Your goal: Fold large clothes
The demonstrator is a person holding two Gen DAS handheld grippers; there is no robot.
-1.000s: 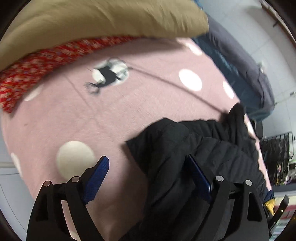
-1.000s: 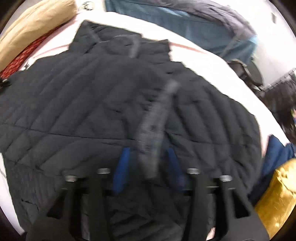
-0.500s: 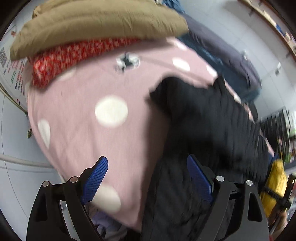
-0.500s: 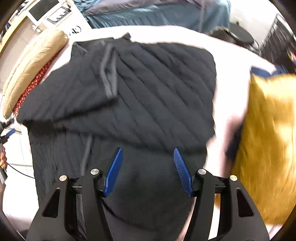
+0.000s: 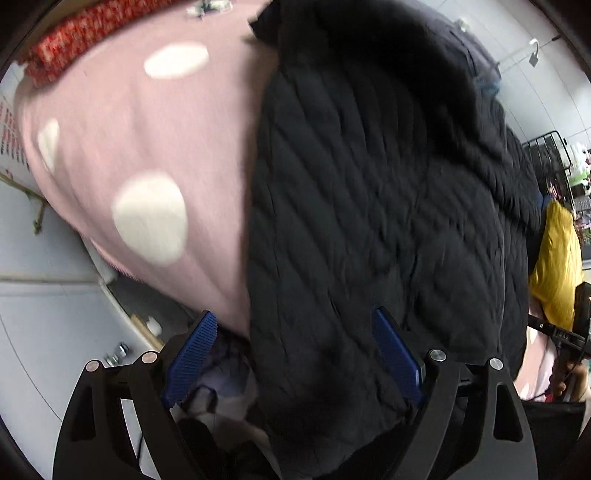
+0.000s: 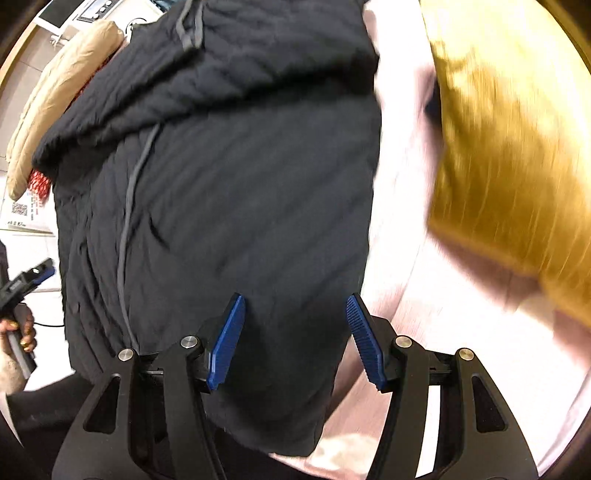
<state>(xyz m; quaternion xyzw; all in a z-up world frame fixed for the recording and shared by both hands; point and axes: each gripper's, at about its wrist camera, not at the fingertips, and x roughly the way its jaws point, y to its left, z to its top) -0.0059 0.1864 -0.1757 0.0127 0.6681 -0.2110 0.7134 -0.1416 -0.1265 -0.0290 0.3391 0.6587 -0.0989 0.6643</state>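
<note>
Black quilted jacket [image 6: 236,184] lies partly folded on pink dotted bedspread [image 5: 140,122], beside yellow pillow [image 6: 509,155]. Left gripper [image 5: 295,354] wide open above hem, empty. Right gripper [image 6: 295,339] half open, empty.

Pink bedcover [image 5: 147,122] with white dots spread over bed. Red patterned cloth [image 5: 74,40] along its far edge, tan cushion [image 6: 62,92] just beside it. Mustard-yellow pillow [image 6: 509,147] on cover at opposite side, blurred. Pale tiled floor [image 5: 33,325] below bed edge, small bits of hardware [image 5: 118,352] lying there. Black wire rack [image 5: 546,155] in background. Paper with QR code [image 6: 22,210] low beside bed. Screen [image 6: 55,14] on desk beyond cushion.
</note>
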